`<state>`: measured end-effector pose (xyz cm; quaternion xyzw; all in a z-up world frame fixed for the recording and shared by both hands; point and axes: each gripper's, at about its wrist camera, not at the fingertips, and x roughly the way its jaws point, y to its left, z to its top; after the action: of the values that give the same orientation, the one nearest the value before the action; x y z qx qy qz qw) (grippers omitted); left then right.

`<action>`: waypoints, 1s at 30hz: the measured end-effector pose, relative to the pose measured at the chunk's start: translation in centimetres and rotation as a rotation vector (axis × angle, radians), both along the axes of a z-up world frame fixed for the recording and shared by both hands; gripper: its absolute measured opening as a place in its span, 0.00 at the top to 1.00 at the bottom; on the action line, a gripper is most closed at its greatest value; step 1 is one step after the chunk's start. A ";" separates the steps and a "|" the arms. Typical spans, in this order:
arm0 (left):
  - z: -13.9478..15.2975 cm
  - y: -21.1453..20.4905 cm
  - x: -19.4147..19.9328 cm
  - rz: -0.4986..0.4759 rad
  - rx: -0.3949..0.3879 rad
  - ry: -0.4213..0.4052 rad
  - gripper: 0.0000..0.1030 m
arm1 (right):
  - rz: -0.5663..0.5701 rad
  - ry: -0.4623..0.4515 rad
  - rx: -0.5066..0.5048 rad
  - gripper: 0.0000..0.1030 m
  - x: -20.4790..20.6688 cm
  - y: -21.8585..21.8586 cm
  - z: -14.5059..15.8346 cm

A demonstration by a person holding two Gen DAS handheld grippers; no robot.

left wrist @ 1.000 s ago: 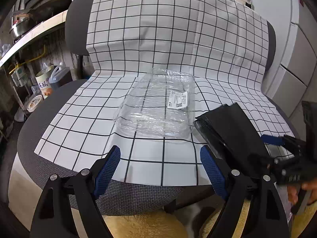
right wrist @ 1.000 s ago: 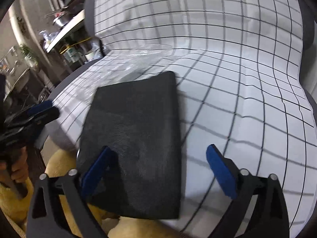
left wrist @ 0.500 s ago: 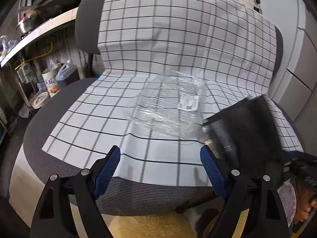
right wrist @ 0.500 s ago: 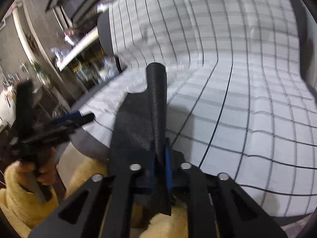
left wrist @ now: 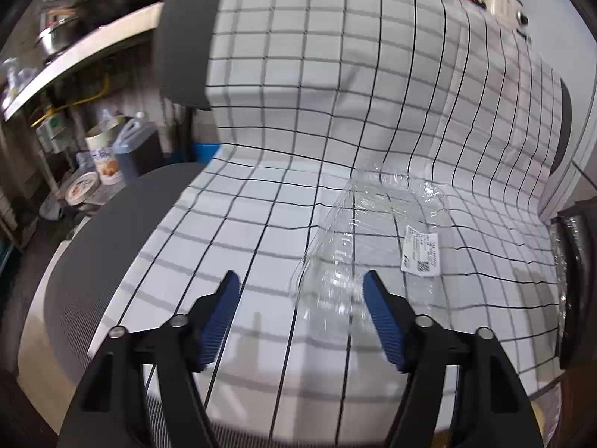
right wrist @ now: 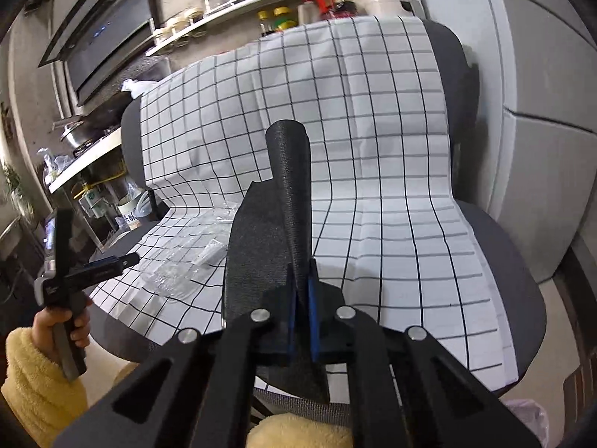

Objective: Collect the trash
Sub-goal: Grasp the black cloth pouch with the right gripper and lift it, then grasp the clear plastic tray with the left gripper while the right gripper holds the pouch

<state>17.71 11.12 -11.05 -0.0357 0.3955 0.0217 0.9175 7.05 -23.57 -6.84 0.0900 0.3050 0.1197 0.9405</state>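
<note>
Moved: right gripper (right wrist: 302, 295) has shut on the black mesh sheet (right wrist: 287, 201) and carried it up off the checked cloth (right wrist: 373, 149); a second ago that sheet lay flat between its spread jaws.
Right tongs: clamped hard on one edge of the sheet, pads nearly meeting, the sheet standing upright ahead of the fingertips with its far end curled over.
Left tongs: left gripper (left wrist: 300, 310) has swung across so the clear plastic tray (left wrist: 373, 246) now sits ahead and partly between the pads; before, the tray lay further ahead and centred.
Left jaws: have just been closing, though a wide gap remains; the near corner of the tray lies between them, and the right pad looks at or close to the plastic, while the left pad is apart from it. No grip yet.
Tray position: resting on the cloth on the chair seat (left wrist: 93, 261), just forward and right of the left fingertips, label side up.
Sheet from the left view: only a dark edge shows at the far right.
Meaning for task: one piece of trash is secured, I judge; the tray is the next pickup.
Risk: thin clear plastic may crumple or slip sideways as the pads pinch its corner.
</note>
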 end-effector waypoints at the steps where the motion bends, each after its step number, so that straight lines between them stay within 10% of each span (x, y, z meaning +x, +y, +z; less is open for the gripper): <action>1: -0.3 -0.1 0.8 -0.014 0.001 0.009 0.42 | -0.013 0.009 0.015 0.94 0.2 -0.2 -0.2; 11: -3.3 -0.8 6.9 -0.136 -0.014 0.123 0.48 | -0.065 0.055 0.071 0.95 -0.3 -1.3 -0.8; 14: -3.8 -1.0 7.3 -0.158 -0.029 0.150 0.70 | -0.062 0.056 0.068 0.94 -0.6 -1.1 -0.7; 17: -3.3 -1.8 5.8 -0.198 -0.043 0.130 0.91 | -0.059 0.049 0.067 0.95 -0.9 -1.0 -0.5; 30: 2.9 -9.3 -5.4 -0.246 -0.091 -0.067 0.95 | -0.120 -0.014 0.131 0.94 -4.9 -4.7 0.8</action>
<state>12.29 1.78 -8.11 -0.0292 0.3668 -0.1103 0.9233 2.18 -28.25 -6.04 0.1685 0.2843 0.0836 0.9401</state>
